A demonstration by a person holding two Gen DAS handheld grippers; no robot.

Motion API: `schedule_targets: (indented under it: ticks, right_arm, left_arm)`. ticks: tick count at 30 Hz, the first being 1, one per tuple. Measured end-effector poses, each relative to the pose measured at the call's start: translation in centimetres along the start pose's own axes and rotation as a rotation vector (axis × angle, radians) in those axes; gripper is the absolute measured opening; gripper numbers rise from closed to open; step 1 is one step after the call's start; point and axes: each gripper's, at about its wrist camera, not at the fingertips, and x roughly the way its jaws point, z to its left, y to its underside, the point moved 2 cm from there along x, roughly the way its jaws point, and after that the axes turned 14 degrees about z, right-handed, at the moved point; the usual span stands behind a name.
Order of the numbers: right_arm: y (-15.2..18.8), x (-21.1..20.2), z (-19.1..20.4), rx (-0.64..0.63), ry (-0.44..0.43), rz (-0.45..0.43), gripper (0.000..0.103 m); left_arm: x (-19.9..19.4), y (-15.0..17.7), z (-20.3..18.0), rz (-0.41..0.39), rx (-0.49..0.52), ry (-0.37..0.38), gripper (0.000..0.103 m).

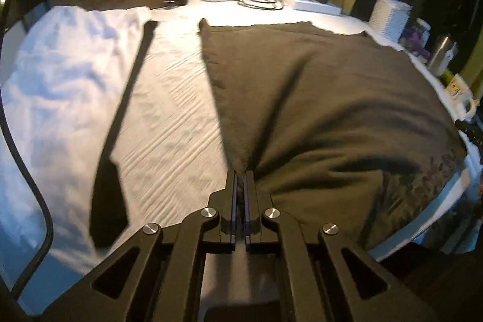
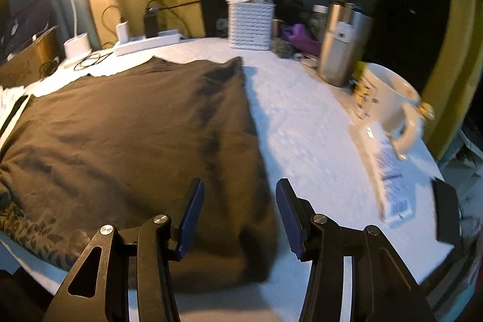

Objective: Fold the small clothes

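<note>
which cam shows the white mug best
The right wrist view: the white mug stands whole at the table's right edge beside the steel flask. The left wrist view catches only a blurred sliver at its far right.

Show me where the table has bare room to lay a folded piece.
Two bare strips of white tablecloth: one between the white garment and the dark brown garment, one between that garment's right edge and the cream mug. The back edge is crowded: white power strip, white slatted basket, steel bottle.
</note>
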Motion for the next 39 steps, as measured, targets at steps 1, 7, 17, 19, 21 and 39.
schedule_targets:
  ticks: [1, 7, 17, 19, 21, 39]
  right_arm:
    - [-0.3, 0.6, 0.4, -0.01, -0.004, 0.014, 0.052]
    - [-1.3, 2.0, 1.4, -0.052, 0.001, 0.049, 0.052]
    - [-4.9, 1.2, 3.4, -0.088, -0.053, 0.025, 0.052]
    - [-5.6, 1.1, 5.0, -0.119, -0.08, 0.023, 0.056]
    - [-6.0, 1.3, 6.7, -0.154, -0.11, 0.025, 0.072]
    - [-7.1, 4.8, 0.9, -0.028, 0.046, 0.095, 0.079]
  left_arm:
    - [0.1, 0.1, 0.2, 0.005, -0.01, -0.009, 0.003]
    - [-0.4, -1.5, 1.9, 0.01, -0.087, 0.003, 0.009]
    - [-1.0, -6.8, -1.3, -0.063, 0.013, 0.094, 0.038]
    - [-0.4, -7.2, -3.3, -0.042, 0.074, 0.128, 0.039]
    - [0.3, -7.4, -5.1, -0.016, 0.129, 0.142, 0.039]
    - [2.8, -9.9, -3.2, 0.068, 0.078, 0.06, 0.039]
